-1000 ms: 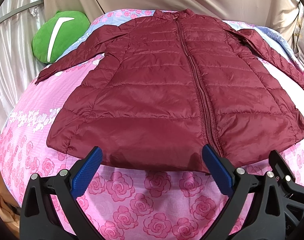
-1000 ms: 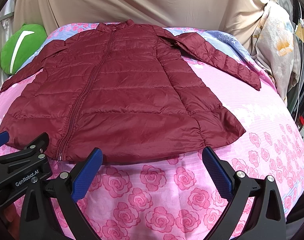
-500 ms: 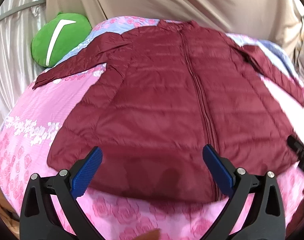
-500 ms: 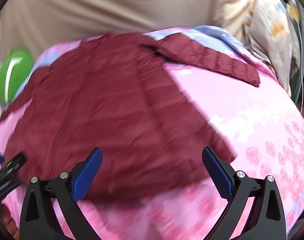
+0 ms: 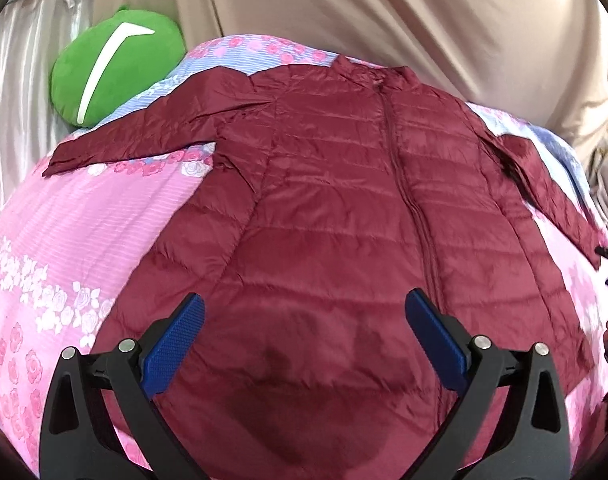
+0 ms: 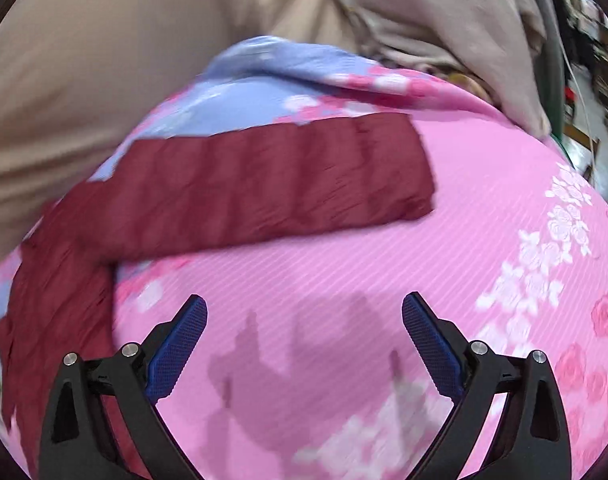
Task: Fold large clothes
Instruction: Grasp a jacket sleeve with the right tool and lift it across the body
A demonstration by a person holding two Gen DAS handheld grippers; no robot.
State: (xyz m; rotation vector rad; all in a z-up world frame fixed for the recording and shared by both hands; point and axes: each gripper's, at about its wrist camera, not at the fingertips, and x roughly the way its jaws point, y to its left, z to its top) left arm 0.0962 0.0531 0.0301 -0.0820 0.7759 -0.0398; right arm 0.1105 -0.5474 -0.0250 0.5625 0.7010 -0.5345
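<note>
1. Jacket (image 5: 323, 248), dark red and quilted, is laid flat with its zip closed on a bed (image 5: 84, 232) covered by a pink flowered sheet.
2. Nearest in the left wrist view, the left gripper (image 5: 304, 320) is held above the jacket's lower front, jaws spread wide with nothing between them.
3. In the right wrist view, the right gripper (image 6: 304, 320) is held over bare pink sheet, jaws likewise spread and empty; its shadow is cast on the sheet.
4. Beyond it, one sleeve (image 6: 272, 180) is seen stretched out flat across the sheet; the view is blurred.
5. Farther off, a green cushion (image 5: 116, 68) is seen at the bed's far left corner.
6. Behind everything, a beige curtain (image 5: 383, 20) is hung.
</note>
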